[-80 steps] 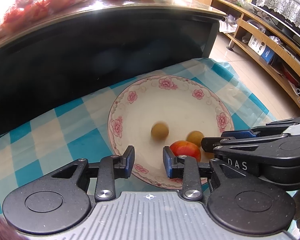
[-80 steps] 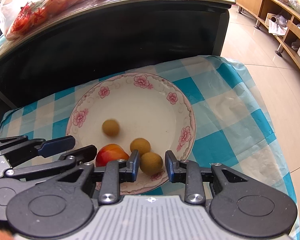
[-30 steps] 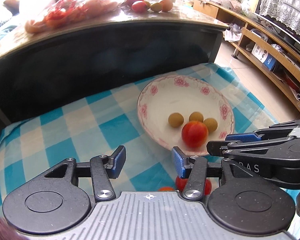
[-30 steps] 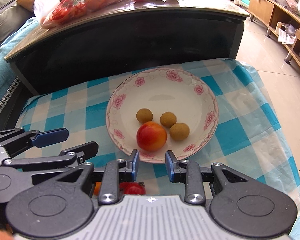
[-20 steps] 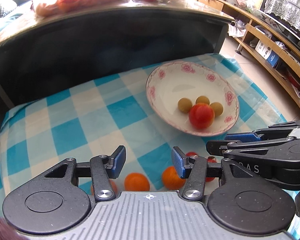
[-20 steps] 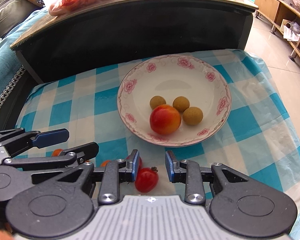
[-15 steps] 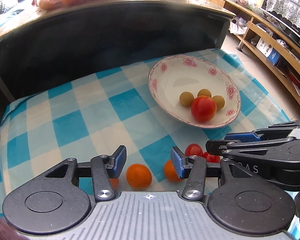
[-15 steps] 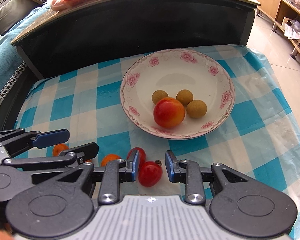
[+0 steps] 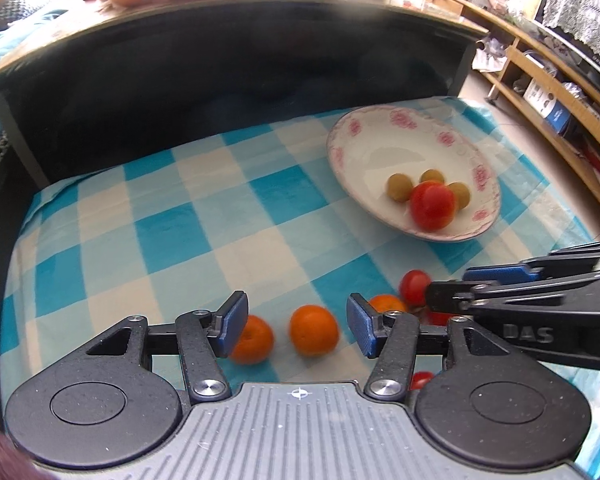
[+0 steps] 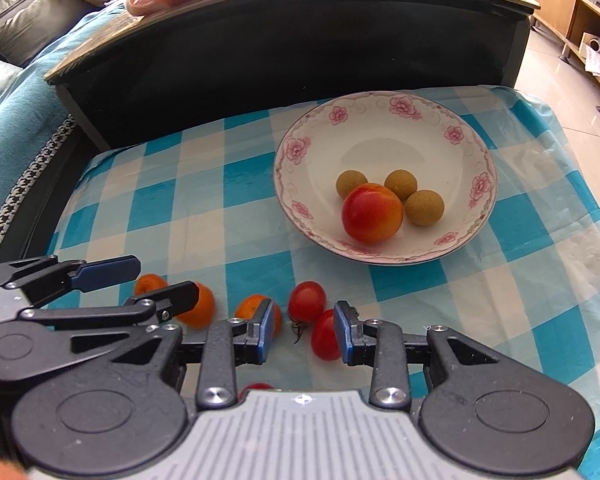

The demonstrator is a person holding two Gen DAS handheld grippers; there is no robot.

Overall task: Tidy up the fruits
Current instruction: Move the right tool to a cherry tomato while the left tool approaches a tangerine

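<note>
Blue-and-white checked cloth (image 10: pixel 188 216) covers the tabletop, and the flowered plate (image 10: pixel 452 136) stands toward its far right corner, already collecting a red peach (image 10: pixel 372 213) and three small brown-green fruits (image 10: pixel 424 208). Near the front edge, the oranges (image 9: pixel 313 336) and cherry tomatoes (image 10: pixel 307 302) lie loose on the cloth, probably waiting for their turn. Both tools hover low over them, side by side: the left gripper (image 9: pixel 296 326) with fingers wide open around one orange, the right gripper (image 10: pixel 303 334) open and empty, one tomato just beside its right finger.

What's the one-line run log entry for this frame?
left gripper: open, over oranges | right gripper: open, near tomatoes | plate: peach, three longans
</note>
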